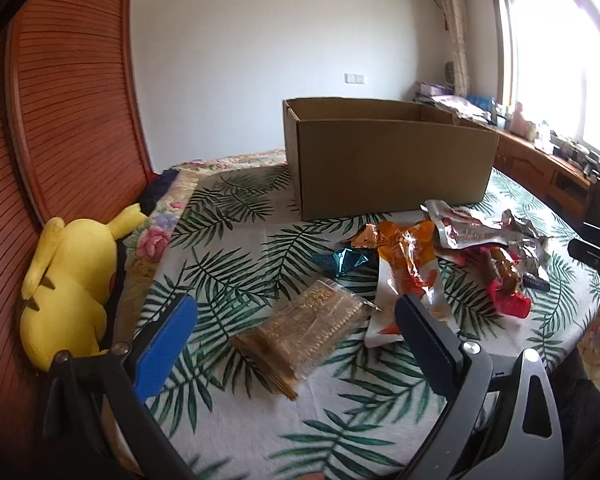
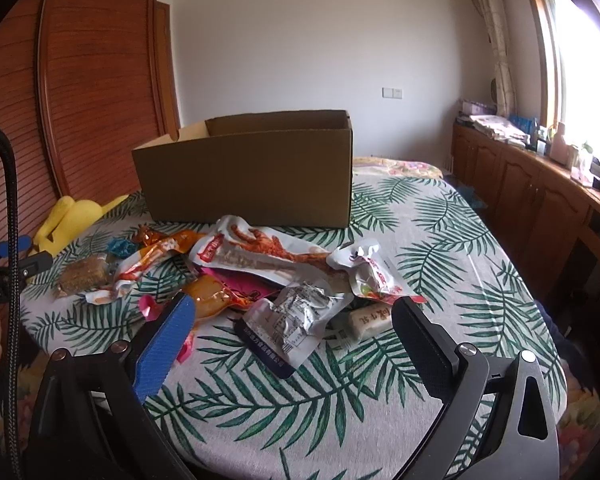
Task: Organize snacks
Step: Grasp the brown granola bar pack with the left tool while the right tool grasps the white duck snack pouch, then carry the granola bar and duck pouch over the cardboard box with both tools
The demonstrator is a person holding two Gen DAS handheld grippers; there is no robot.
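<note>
An open cardboard box [image 1: 388,164] stands at the back of the leaf-print cloth; it also shows in the right wrist view [image 2: 252,176]. In front of it lies a heap of snack packets [image 2: 268,264]. My left gripper [image 1: 296,308] is open above a clear packet of brown biscuits [image 1: 308,328], not touching it. An orange and white packet [image 1: 412,280] lies just right of it. My right gripper [image 2: 292,312] is open over a silver packet [image 2: 296,316] at the near edge of the heap. Both grippers are empty.
A yellow plush toy [image 1: 68,288] lies at the left beside a wooden headboard [image 1: 72,100]. Wooden cabinets [image 2: 540,200] with clutter run along the window on the right. The other gripper [image 2: 4,264] shows at the far left of the right wrist view.
</note>
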